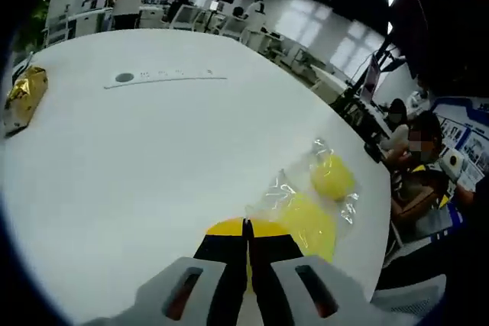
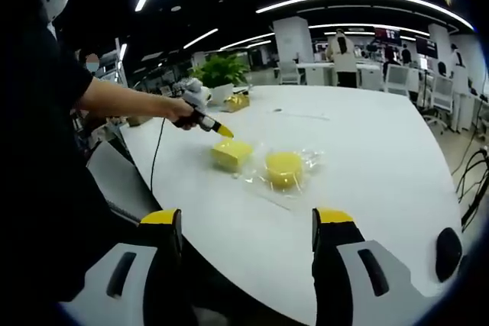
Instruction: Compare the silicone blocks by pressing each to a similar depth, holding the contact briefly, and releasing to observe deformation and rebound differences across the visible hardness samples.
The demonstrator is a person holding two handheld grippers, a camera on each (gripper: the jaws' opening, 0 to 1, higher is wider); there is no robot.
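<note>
Two yellow silicone blocks lie on clear plastic wrap on the white table [image 2: 374,150]: a square block [image 2: 231,154] and a round one [image 2: 283,168]. In the left gripper view the square block [image 1: 309,227] sits just past my jaws and the round block [image 1: 332,176] lies beyond it. My left gripper [image 1: 246,227] is shut with nothing between its jaws. From the right gripper view, a hand holds that left gripper [image 2: 222,131] with its yellow tip at the square block's top far edge. My right gripper [image 2: 246,223] stands open and empty, well back from both blocks near the table's edge.
A gold foil packet [image 1: 27,93] lies at the far side of the table [image 1: 153,158], near a potted plant [image 2: 221,70]. A white strip [image 1: 164,78] lies further back. A black rounded object [image 2: 448,253] sits near the right edge. People sit at desks around.
</note>
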